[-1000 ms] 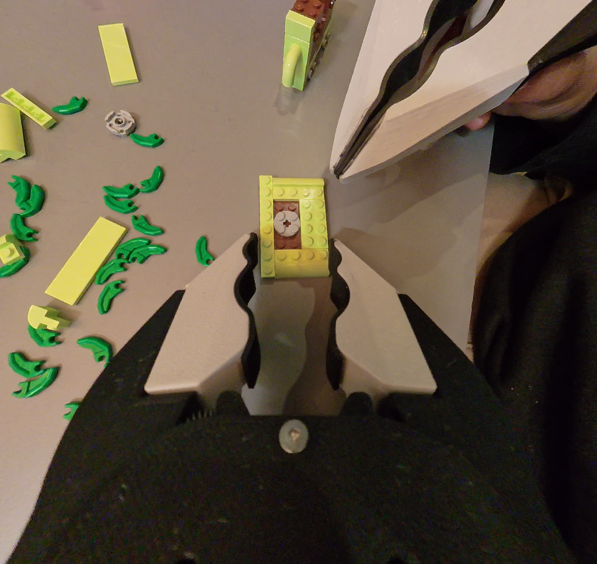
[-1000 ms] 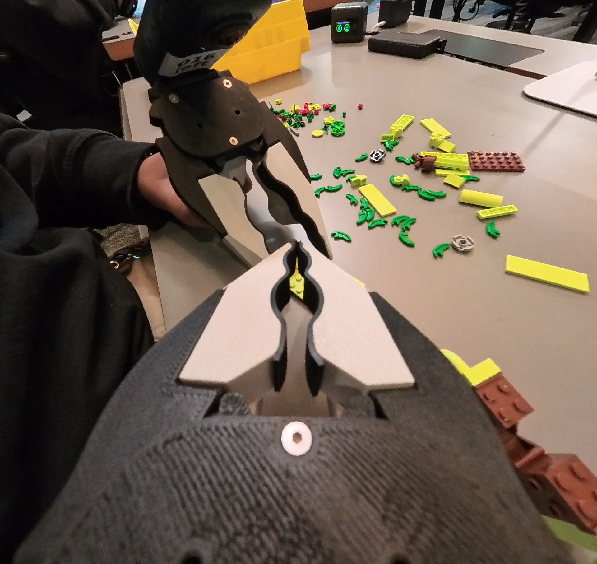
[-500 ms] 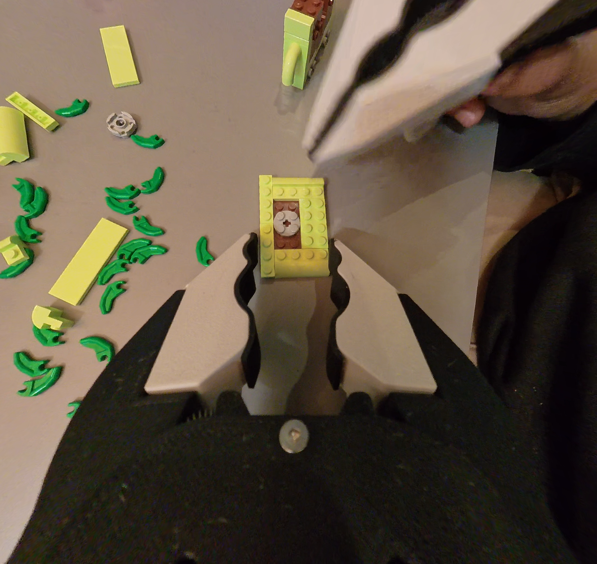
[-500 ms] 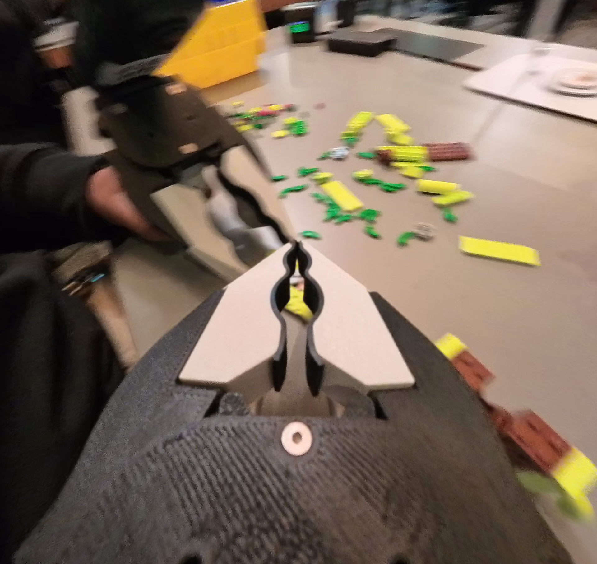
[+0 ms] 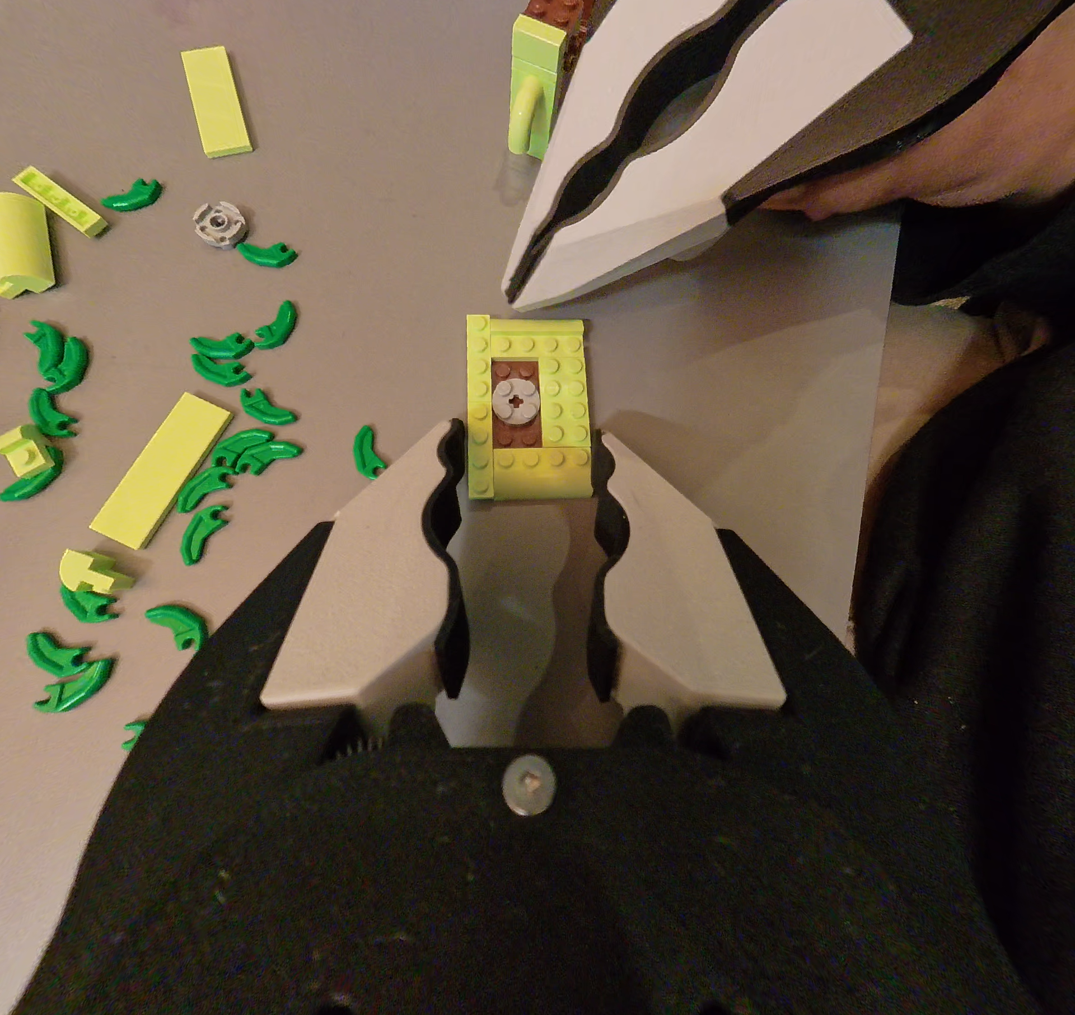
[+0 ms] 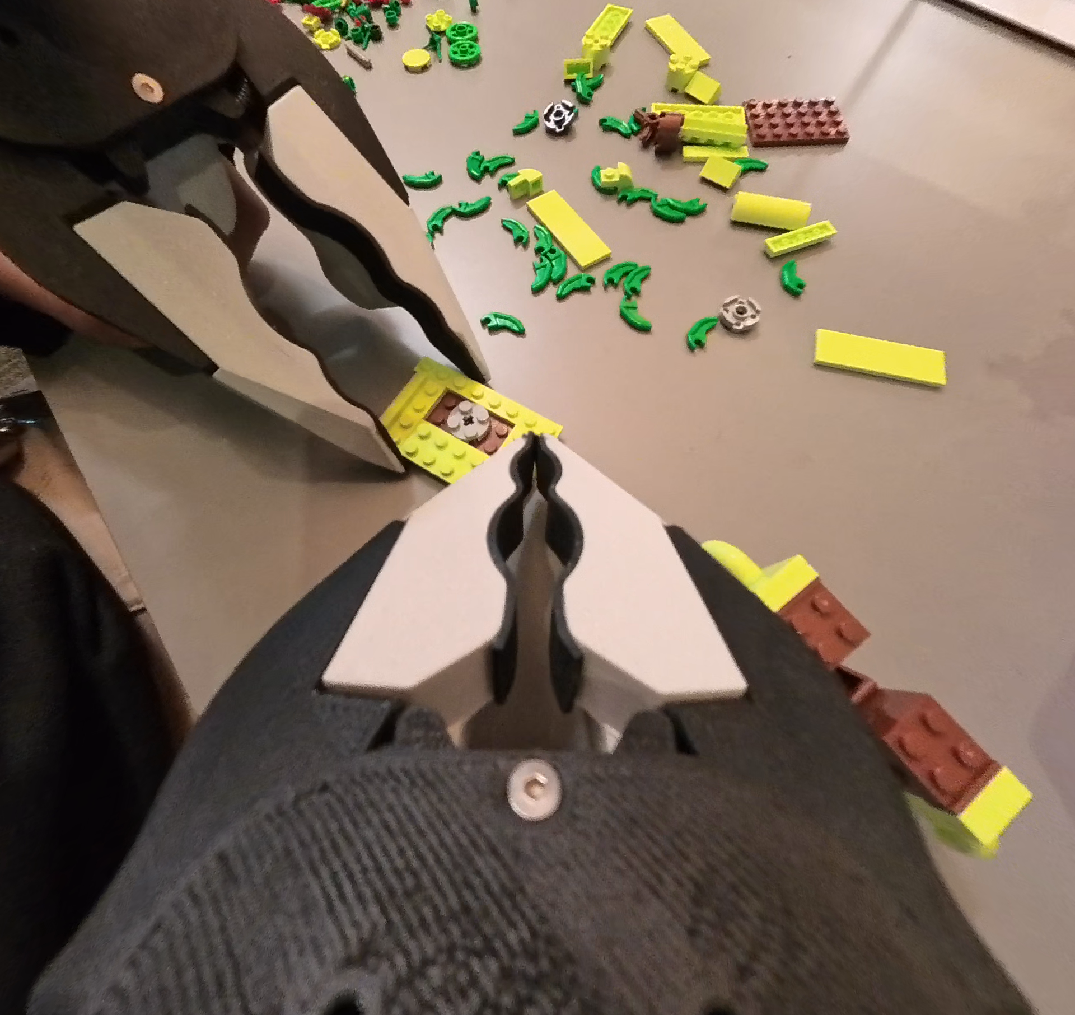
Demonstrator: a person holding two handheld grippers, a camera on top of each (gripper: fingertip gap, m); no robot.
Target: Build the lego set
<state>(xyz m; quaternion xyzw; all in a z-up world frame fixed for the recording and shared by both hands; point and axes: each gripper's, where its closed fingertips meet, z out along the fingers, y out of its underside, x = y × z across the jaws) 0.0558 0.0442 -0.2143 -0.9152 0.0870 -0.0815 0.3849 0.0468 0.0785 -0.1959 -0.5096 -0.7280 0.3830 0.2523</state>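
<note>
1. The left claw (image 5: 526, 466) holds its jaws at medium width around the near end of the lime and brown plate assembly (image 5: 528, 405), which lies flat on the grey surface (image 5: 360, 114) near the edge closest to the person. The fingertips flank the plate's two long sides; whether they actually press it cannot be told.
2. The right claw (image 6: 535, 445) has its jaws drawn together to a narrow slit with no piece visible between them. Its tip hangs just over the assembly's far corner.
3. My reading: the step in hand is steadying the assembly so the next part can be pressed on. To do it well, keep the left claw square on the long sides and low on the plate, so that it cannot tip or slide.
4. A likely next part lies among the loose pieces: green leaf pieces (image 5: 244, 452), lime tiles (image 5: 216, 102) and a grey round plate (image 5: 220, 225), towards the surface's left side in the left wrist view.
5. The brown and lime tower (image 5: 547, 56) stands well apart, farther from the near edge.
6. Against the frame one second ago, the right claw has dropped lower and nearer the assembly, and the lime piece seen between its jaws is gone. The left claw and the assembly have kept their places.
</note>
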